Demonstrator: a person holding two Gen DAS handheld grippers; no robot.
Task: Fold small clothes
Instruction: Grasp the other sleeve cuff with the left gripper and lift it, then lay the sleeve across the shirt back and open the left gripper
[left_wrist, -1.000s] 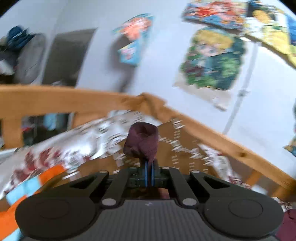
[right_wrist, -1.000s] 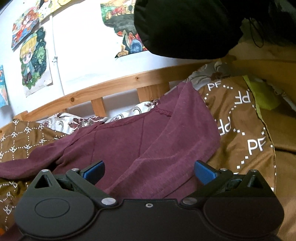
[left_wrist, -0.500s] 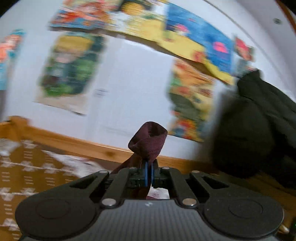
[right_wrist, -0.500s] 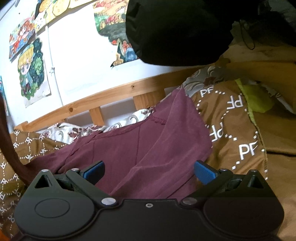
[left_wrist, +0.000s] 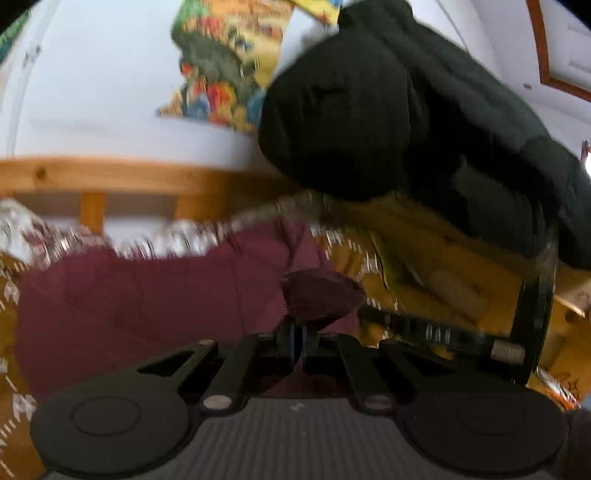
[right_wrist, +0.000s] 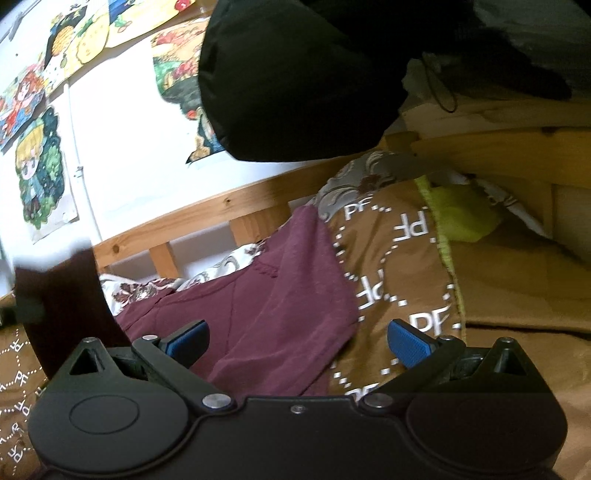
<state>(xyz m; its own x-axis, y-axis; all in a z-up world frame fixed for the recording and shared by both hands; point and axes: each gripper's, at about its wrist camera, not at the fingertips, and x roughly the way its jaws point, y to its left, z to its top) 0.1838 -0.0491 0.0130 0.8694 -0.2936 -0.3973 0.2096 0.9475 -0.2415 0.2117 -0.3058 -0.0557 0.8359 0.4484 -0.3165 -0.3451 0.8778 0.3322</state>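
Note:
A maroon knit top lies spread on a brown patterned blanket; it also shows in the left wrist view. My left gripper is shut on the top's sleeve end, which bunches above the fingertips. The lifted sleeve hangs as a dark band at the left of the right wrist view. My right gripper is open and empty, low over the top's right hem. Part of it shows at the right of the left wrist view.
A wooden bed rail runs behind the blanket, with a white floral sheet below it. A black padded coat hangs overhead at the right. A lime-green cloth lies at the far right. Posters cover the white wall.
My left gripper has swung right with the sleeve end held, from over the bed's left side to above the top's body. My right gripper has stayed open and shifted slightly.

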